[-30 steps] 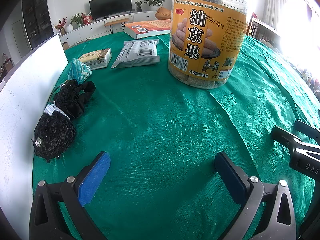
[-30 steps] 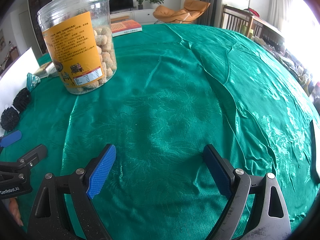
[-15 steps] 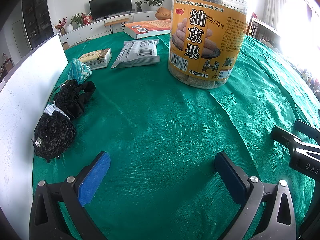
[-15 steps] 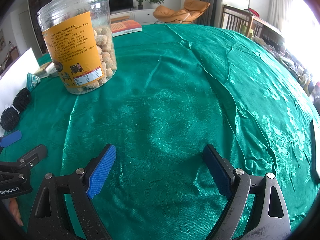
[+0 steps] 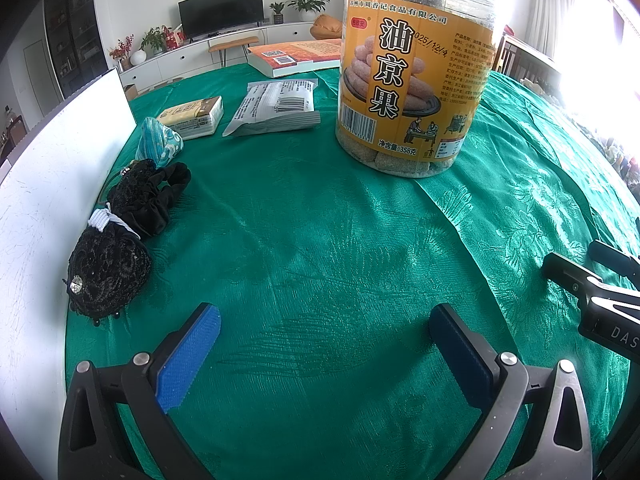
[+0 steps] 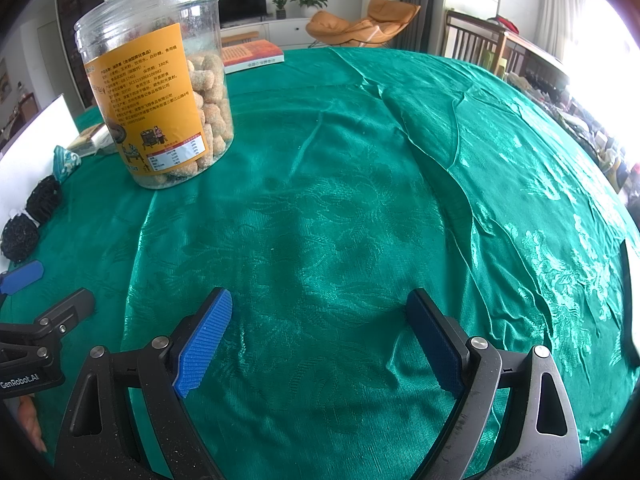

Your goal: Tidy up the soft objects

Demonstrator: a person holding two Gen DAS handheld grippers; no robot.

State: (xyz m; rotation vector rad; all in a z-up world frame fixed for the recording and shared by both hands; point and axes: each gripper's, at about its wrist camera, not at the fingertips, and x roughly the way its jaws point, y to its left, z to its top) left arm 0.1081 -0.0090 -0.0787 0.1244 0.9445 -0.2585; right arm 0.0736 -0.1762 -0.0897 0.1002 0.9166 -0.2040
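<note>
A: Anything different from a second ago?
B: Nothing. At far left, the lace hair net point(image 5: 107, 270), black scrunchie point(image 5: 154, 196) and teal pouch point(image 5: 158, 142) lie untouched; left gripper point(image 5: 326, 354) and right gripper point(image 6: 320, 338) remain spread, empty. Sorting hasn't started.

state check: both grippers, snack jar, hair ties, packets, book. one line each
left gripper: open, empty, over the cloth
right gripper: open, empty
snack jar: upright, part full; lid out of frame
black lace scrunchie: lying by the white board
black scrunchie: lying flat, touching the lace one
teal scrunchie: bunched
tissue pack: flat, sealed
white packet: flat
book: closed
</note>
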